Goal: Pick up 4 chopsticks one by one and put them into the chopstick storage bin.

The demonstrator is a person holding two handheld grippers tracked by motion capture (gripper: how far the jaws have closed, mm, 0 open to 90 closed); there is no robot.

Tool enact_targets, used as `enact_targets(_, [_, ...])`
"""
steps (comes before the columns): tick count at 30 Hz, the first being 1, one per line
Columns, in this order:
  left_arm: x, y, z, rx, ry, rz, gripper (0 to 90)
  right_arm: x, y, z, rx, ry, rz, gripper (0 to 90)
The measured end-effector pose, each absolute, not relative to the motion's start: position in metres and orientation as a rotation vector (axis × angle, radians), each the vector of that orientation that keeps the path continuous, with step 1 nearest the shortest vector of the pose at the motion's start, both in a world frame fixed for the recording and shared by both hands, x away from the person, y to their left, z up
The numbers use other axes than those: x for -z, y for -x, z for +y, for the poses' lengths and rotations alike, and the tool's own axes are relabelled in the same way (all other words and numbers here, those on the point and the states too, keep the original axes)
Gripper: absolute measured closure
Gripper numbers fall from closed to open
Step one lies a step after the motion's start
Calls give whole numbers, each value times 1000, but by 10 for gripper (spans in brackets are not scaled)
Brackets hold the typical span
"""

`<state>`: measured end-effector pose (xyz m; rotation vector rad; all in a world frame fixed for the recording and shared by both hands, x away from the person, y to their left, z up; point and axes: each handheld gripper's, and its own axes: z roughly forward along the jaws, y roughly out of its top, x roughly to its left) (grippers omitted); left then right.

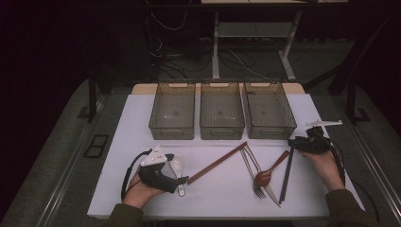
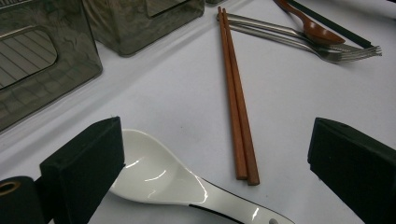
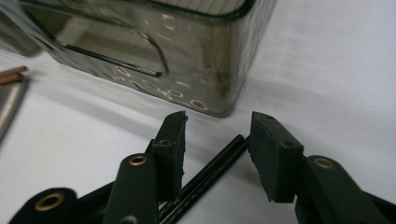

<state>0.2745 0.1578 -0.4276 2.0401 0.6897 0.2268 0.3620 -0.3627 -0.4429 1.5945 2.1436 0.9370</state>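
Observation:
My right gripper [image 3: 217, 140] straddles the far end of a pair of black chopsticks [image 3: 210, 172] lying on the white table; a gap shows on both sides, so the pads do not press on them. In the high view these black chopsticks [image 1: 286, 172] lie at the right, with the right gripper [image 1: 294, 142] at their far tip. My left gripper [image 2: 215, 158] rests wide open; a white ceramic spoon [image 2: 159, 175] lies by its left jaw and the near ends of two brown chopsticks [image 2: 236, 102] lie between the jaws, untouched. In the high view the left gripper [image 1: 179, 178] sits at the front left.
Three smoky see-through bins [image 1: 171, 132] [image 1: 222, 132] [image 1: 272, 132] stand in a row at the back of the table. A fork and a knife [image 1: 253, 170] and a brown spoon [image 1: 267, 174] lie crossed in the middle right. The right bin's corner [image 3: 219, 88] is just beyond the right jaws.

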Motion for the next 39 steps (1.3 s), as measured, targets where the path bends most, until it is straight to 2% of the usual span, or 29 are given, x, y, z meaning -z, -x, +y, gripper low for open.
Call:
enact_targets(19, [429,-275,158,-226,-2047,690,30,447,-366,-362,-852,-1582,2154,688])
enact_targets(39, [429,-276,158,-221,-2045,690,32,445,-368,-357,-789,-1533,2182,716])
